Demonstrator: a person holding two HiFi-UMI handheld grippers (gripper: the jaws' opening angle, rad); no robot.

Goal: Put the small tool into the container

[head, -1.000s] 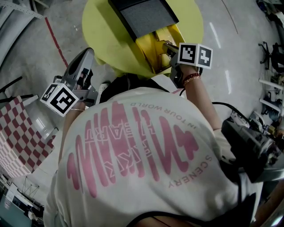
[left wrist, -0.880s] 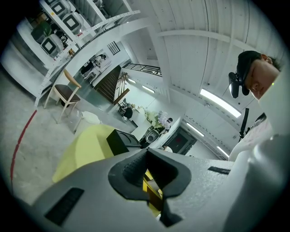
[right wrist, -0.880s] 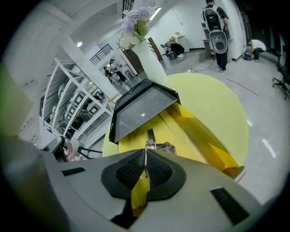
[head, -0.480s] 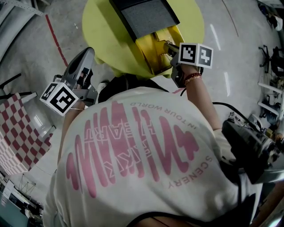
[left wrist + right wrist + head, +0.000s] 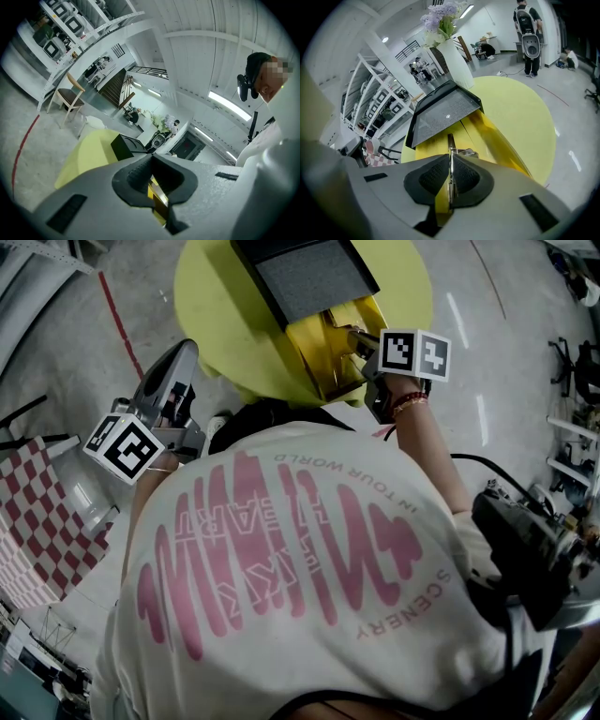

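- The right gripper tilts steeply down over the open yellow container. It appears lined up to release its load inside, not onto the round yellow table under the container.
- The small tool, a thin metal piece, stands upright between its pads over the container's mouth, just in front of the raised black lid.
- The jaws, barely a sliver apart, have just been easing open, yet the pads look to be pressing the tool.
- The left gripper hangs well left of the container. Its jaws are closed on nothing, and it seems to be kept out of the way.
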